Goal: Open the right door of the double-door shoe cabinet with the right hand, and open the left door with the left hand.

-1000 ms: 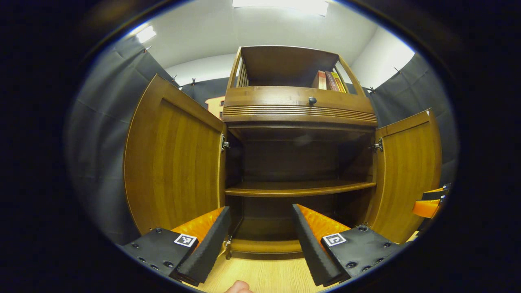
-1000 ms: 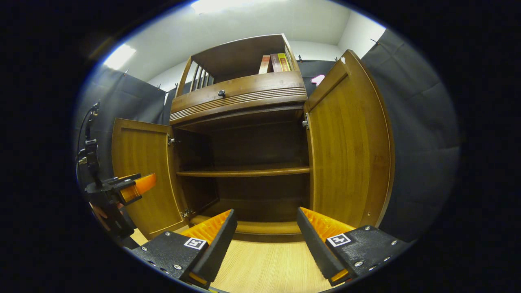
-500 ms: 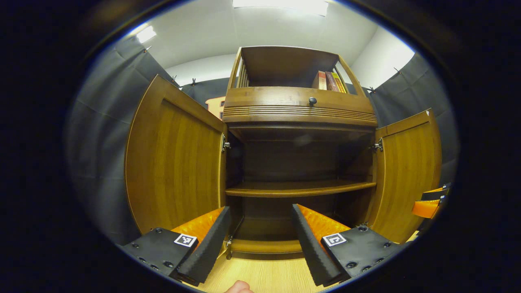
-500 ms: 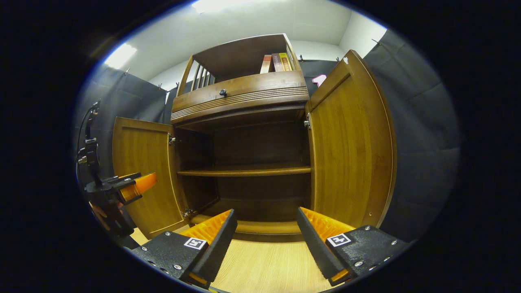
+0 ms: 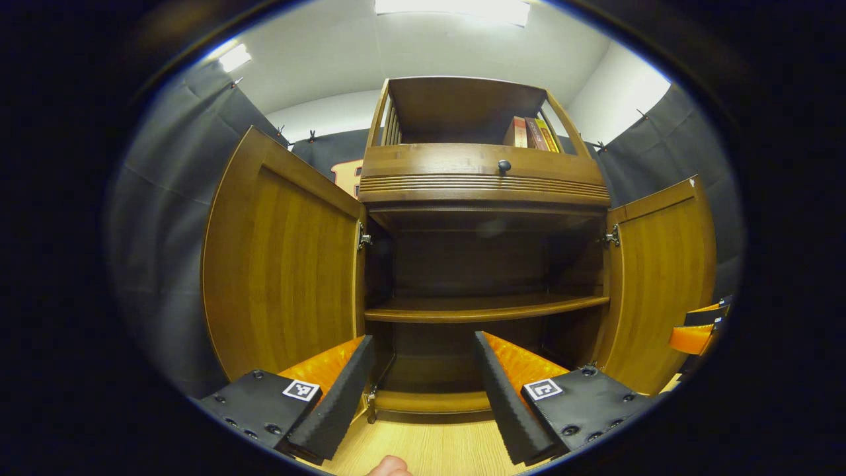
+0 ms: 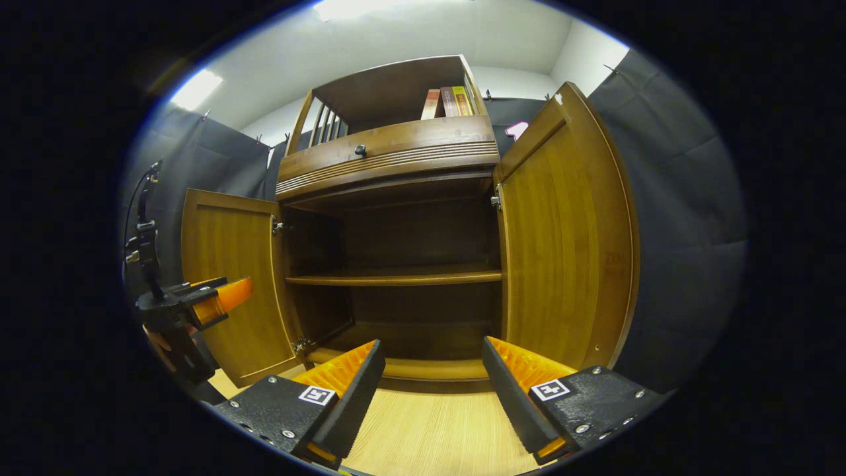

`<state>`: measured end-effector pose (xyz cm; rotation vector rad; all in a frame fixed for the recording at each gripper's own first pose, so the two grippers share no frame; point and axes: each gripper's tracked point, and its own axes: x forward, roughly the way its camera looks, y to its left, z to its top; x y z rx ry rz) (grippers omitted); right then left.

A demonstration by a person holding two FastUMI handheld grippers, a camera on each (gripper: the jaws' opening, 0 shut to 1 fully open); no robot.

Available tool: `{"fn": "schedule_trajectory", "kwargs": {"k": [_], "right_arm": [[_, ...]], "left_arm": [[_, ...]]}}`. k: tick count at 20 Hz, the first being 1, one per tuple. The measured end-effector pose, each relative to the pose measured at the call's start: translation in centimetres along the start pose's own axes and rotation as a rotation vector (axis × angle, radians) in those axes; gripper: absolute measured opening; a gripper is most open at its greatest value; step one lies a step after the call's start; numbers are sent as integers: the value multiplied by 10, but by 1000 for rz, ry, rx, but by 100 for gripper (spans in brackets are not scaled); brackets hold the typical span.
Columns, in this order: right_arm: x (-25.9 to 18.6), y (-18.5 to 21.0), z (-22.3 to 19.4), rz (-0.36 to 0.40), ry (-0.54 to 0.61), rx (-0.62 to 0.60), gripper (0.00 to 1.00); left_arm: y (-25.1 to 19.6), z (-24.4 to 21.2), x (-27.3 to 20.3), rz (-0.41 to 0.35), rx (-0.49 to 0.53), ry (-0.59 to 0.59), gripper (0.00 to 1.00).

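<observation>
You see a light wood-grain floor (image 5: 436, 449) running up to the furniture's base; in the right gripper view the same pale planks (image 6: 429, 436) fill the foreground. High up, a row of upright books with red, brown and yellow spines (image 5: 532, 132) stands at the right end of the open top shelf, and you catch them again from the other side (image 6: 448, 102). Above you, a white ceiling (image 5: 330, 59) carries a bright rectangular light panel (image 5: 453, 6), and a second, smaller lamp (image 5: 236, 57) glows off to the left.
</observation>
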<state>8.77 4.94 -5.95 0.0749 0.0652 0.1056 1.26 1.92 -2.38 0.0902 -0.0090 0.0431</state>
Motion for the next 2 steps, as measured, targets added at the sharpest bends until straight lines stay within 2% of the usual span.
{"fn": "schedule_trajectory", "kwargs": {"k": [2], "right_arm": [[0, -1, 0, 0, -2, 1, 92]], "left_arm": [[0, 0, 0, 0, 4, 0, 95]]}}
